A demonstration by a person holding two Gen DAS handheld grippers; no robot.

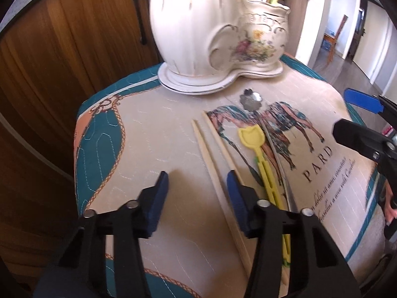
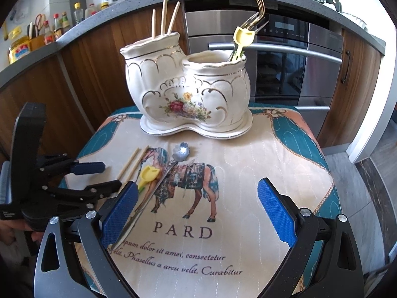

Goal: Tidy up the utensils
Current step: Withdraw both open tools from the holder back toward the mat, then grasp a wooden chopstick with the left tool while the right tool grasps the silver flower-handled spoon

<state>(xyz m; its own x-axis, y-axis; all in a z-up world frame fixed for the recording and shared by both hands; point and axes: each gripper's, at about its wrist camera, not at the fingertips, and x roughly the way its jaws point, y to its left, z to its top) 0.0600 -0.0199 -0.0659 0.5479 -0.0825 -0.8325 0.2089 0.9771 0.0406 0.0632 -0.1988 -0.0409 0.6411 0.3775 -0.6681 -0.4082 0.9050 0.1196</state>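
Two wooden chopsticks (image 1: 211, 154) (image 2: 131, 164) lie side by side on the printed cloth. To their right lie a yellow plastic utensil (image 1: 258, 154) (image 2: 148, 173), a metal spoon (image 1: 250, 96) (image 2: 182, 150) with a flower-shaped bowl, and a knife (image 2: 144, 198). My left gripper (image 1: 197, 193) (image 2: 111, 175) hangs low over the chopsticks. One chopstick runs between its jaws near the right pad, untouched by the left pad. My right gripper (image 2: 198, 211) (image 1: 347, 114) stands wide open over the horse print. The white ceramic double holder (image 2: 188, 94) (image 1: 213, 37) has chopsticks in its taller pot, forks and a yellow utensil in the other.
The cloth-covered table (image 2: 285, 154) is small, with its edges close on every side. Behind it are wooden cupboard doors (image 1: 74, 49), a steel oven (image 2: 285, 69) and a counter (image 2: 37, 49) with bottles. Grey floor (image 2: 359, 198) drops away at the right.
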